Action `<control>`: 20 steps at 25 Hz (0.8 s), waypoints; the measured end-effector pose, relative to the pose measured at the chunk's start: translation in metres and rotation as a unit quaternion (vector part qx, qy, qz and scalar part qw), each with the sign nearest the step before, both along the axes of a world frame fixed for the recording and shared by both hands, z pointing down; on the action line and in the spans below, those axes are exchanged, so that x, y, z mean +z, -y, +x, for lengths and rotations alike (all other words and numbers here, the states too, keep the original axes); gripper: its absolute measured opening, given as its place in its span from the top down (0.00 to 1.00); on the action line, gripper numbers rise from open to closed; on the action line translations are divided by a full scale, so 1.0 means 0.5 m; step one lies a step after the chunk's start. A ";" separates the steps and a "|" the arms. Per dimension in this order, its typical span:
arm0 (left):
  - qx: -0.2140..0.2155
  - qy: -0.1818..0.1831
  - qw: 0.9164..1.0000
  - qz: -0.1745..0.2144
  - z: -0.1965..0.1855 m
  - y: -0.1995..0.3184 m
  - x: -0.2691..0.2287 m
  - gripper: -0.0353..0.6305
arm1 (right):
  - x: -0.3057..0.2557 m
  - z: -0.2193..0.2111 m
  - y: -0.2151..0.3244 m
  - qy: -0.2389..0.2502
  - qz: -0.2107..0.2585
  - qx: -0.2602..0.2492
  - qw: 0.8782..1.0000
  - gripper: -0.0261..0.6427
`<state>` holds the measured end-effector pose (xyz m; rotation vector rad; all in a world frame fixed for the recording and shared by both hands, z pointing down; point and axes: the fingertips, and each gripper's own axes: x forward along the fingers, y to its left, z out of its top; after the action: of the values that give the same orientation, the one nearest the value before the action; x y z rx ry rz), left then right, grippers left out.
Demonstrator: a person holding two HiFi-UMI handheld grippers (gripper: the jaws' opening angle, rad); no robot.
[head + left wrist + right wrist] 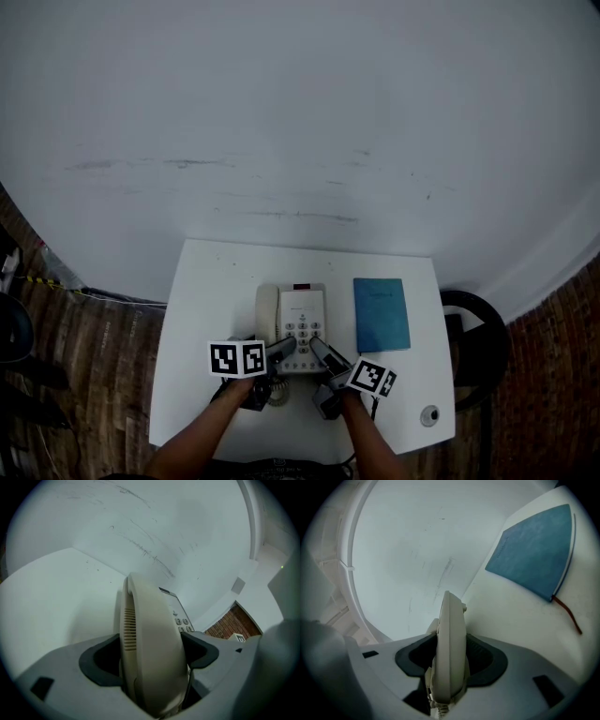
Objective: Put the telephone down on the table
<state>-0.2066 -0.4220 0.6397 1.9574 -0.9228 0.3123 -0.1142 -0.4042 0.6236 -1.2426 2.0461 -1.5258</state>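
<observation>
A: Entry: telephone (292, 323), at the table's (202, 309) near middle, beside a blue book (382, 314). Do we hold it?

B: Yes. Left gripper (279, 351) and right gripper (319, 352), fingers (101, 660) clamped on its near edge. We judge the step to be the set-down. Next we seat it flat, then part the fingers.

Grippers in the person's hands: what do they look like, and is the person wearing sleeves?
The left gripper and right gripper both have light grey bodies with dark, cupped jaw pads. Each carries a white cube printed with black square markers. The forearms show no sleeves.
</observation>
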 end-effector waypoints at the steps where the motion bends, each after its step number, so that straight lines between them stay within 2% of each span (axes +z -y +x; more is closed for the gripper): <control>1: 0.001 0.001 1.000 0.001 0.002 0.002 0.001 0.34 | 0.002 0.001 0.002 -0.006 -0.003 0.000 1.000 0.68; 20: 0.013 0.020 1.000 0.018 0.007 -0.012 0.016 0.34 | 0.036 0.017 -0.013 -0.085 -0.074 -0.002 0.994 0.64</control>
<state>-0.2029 -0.4159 0.6479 2.0036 -0.9347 0.3532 -0.1058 -0.3977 0.6417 -1.4710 2.0712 -1.6503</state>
